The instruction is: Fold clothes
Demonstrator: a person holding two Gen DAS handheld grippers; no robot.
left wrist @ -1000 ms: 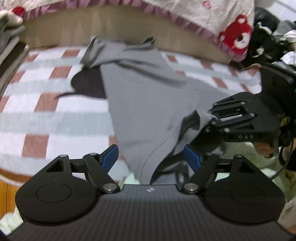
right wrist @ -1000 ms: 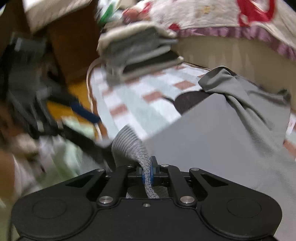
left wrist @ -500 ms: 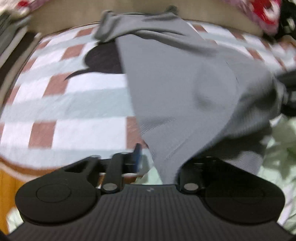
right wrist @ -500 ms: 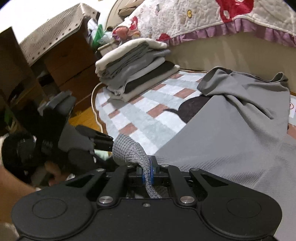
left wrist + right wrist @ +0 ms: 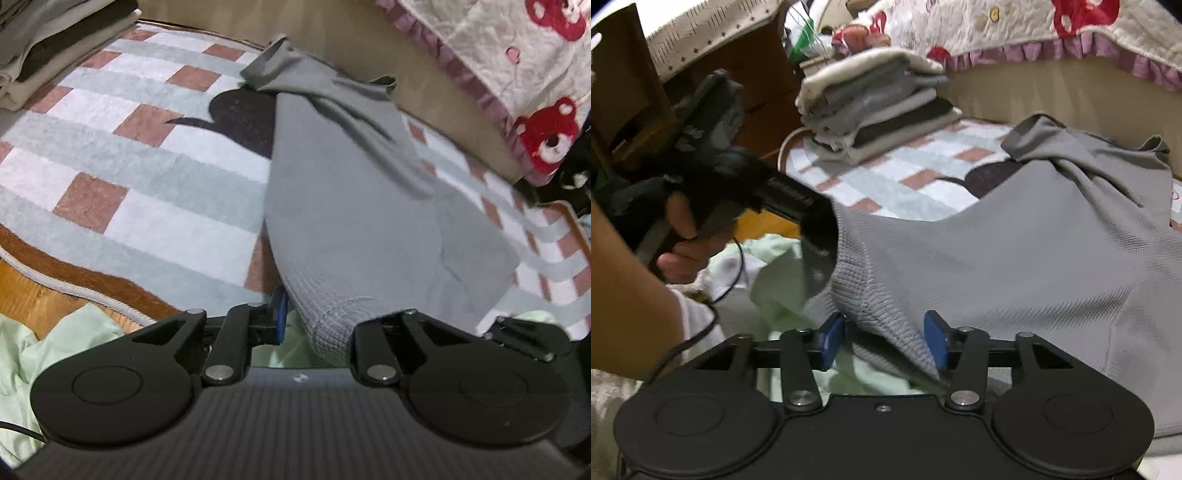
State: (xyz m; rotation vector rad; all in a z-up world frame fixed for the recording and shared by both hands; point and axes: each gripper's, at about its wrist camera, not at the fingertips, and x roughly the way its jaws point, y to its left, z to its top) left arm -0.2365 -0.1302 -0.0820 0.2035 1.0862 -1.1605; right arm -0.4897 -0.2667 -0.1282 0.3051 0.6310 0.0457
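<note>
Both wrist views close — sharing grey garment (image 5: 351,221)

Dim, warm indoor light, soft shadows; strong fisheye bending at edges; motion blur on the hand (image 5: 687,236) and left gripper (image 5: 816,240); no glare.

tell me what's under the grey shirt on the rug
The grey shirt lies over the checked rug and covers part of a dark shape printed on it. Whatever else lies beneath is hidden by the cloth.
</note>
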